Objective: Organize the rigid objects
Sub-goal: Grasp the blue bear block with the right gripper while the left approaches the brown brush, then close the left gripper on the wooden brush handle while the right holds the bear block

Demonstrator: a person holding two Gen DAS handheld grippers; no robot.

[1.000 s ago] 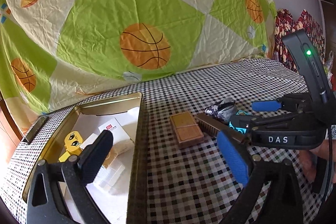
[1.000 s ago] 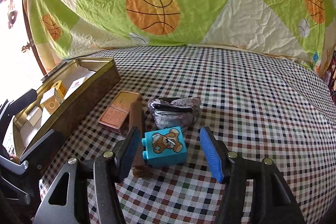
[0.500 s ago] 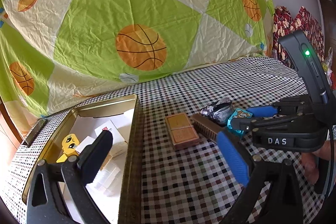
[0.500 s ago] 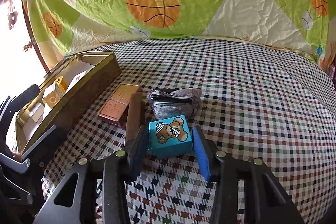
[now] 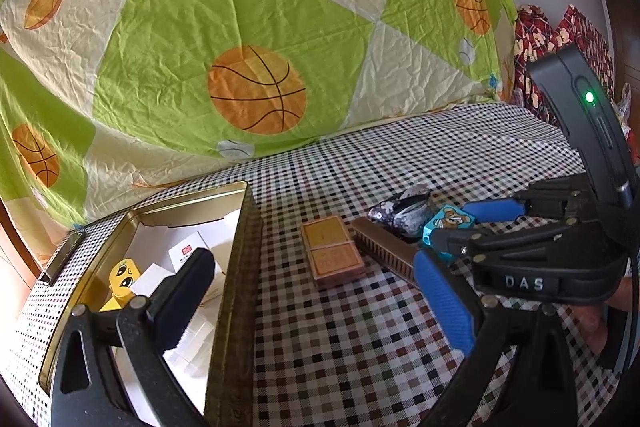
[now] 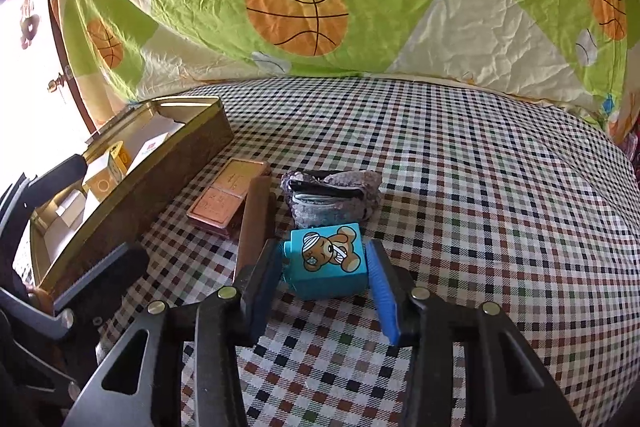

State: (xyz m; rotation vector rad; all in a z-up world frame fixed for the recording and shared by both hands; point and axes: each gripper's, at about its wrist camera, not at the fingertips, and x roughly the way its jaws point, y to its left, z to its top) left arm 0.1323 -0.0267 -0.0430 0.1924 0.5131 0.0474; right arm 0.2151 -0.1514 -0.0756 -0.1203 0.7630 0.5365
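Observation:
My right gripper (image 6: 326,267) is shut on a teal toy block with a bear picture (image 6: 328,261), held just off the checkered cloth; the block also shows in the left wrist view (image 5: 446,227). My left gripper (image 5: 312,291) is open and empty, straddling the right wall of a gold tin box (image 5: 236,267). The tin (image 6: 132,187) holds white cartons and a yellow face block (image 5: 122,277). A brown flat box (image 5: 332,251), a long brown bar (image 5: 384,247) and a grey pouch (image 6: 332,195) lie on the cloth.
A green and cream basketball-print sheet (image 5: 256,27) hangs behind the table. The checkered cloth (image 6: 480,207) stretches to the right of the objects. Red patterned fabric (image 5: 552,35) sits at the far right.
My right gripper closed on the teal bear block and lifted it, tilting it slightly. My left gripper stayed open over the tin's wall and shifted a little.

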